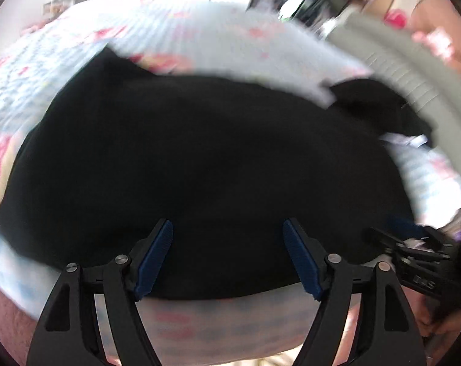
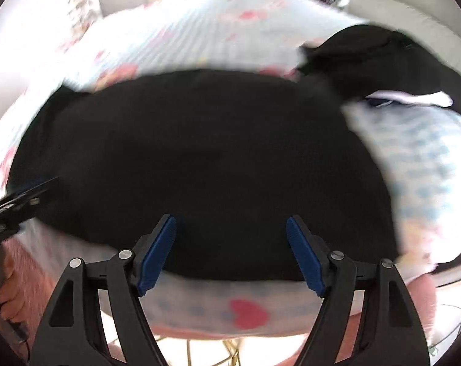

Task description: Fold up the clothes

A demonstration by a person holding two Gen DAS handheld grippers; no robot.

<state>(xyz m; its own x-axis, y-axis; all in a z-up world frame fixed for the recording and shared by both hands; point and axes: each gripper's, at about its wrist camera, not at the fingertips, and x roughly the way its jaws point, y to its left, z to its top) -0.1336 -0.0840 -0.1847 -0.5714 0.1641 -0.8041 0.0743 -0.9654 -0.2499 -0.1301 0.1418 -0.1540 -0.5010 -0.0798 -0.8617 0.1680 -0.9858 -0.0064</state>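
Black garment (image 1: 200,158) spread flat on patterned bed cover (image 1: 62,61), long axis running left to right, near hem lying just ahead of and below both tools. Second dark bundle (image 2: 367,61) at far right, apart from hem. Left gripper (image 1: 227,256) over hem's middle, right gripper (image 2: 230,256) beside it toward garment's right half; neither clearly nearer. Both sets of jaws wide, left still narrowing slightly, 2 blue pads each, gripping nothing, cloth beneath but no visible contact.

both wrist views look steeply down, close over the same black garment (image 1: 200,158) on the bed.
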